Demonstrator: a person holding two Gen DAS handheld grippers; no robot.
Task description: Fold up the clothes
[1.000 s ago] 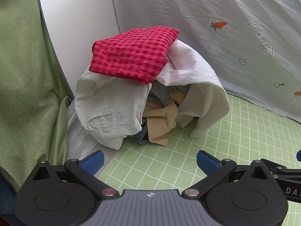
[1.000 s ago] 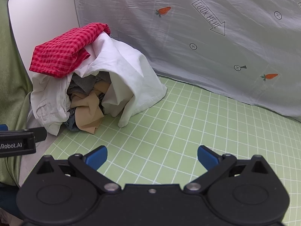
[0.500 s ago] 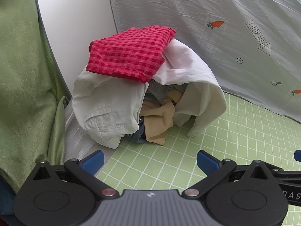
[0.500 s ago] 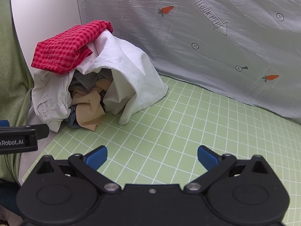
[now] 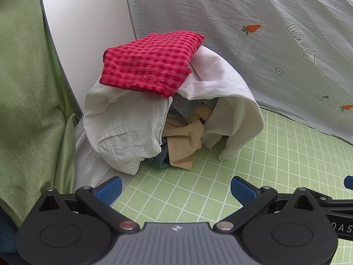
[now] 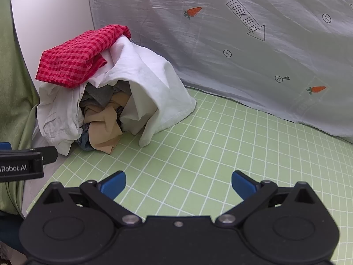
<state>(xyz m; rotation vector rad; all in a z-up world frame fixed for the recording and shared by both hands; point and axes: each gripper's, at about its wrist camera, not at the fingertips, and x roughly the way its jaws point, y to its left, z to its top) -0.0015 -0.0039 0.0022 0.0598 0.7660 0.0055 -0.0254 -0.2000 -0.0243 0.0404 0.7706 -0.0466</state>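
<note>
A heap of clothes lies at the far left of the green grid mat (image 5: 198, 194) (image 6: 220, 145). A folded red checked cloth (image 5: 152, 63) (image 6: 79, 55) tops it. Under it a white garment (image 5: 123, 130) (image 6: 150, 84) drapes over a tan piece (image 5: 185, 139) (image 6: 103, 128), grey fabric and some denim. My left gripper (image 5: 175, 187) hovers open over the mat just short of the heap, nothing between its blue pads. My right gripper (image 6: 178, 182) is open too, further right and back from the heap. Part of the left gripper's body (image 6: 24, 160) shows at the right wrist view's left edge.
A grey sheet (image 5: 253, 44) (image 6: 253, 44) printed with carrots and "LOOK HERE" hangs behind the mat. A white panel (image 5: 88, 33) (image 6: 53, 15) stands behind the heap. Green fabric (image 5: 28, 99) covers the left side. Open mat stretches to the right of the heap.
Both views have shifted slightly: the heap sits a little further left and up in the left wrist view, a little right in the right wrist view. Both grippers stay open.
</note>
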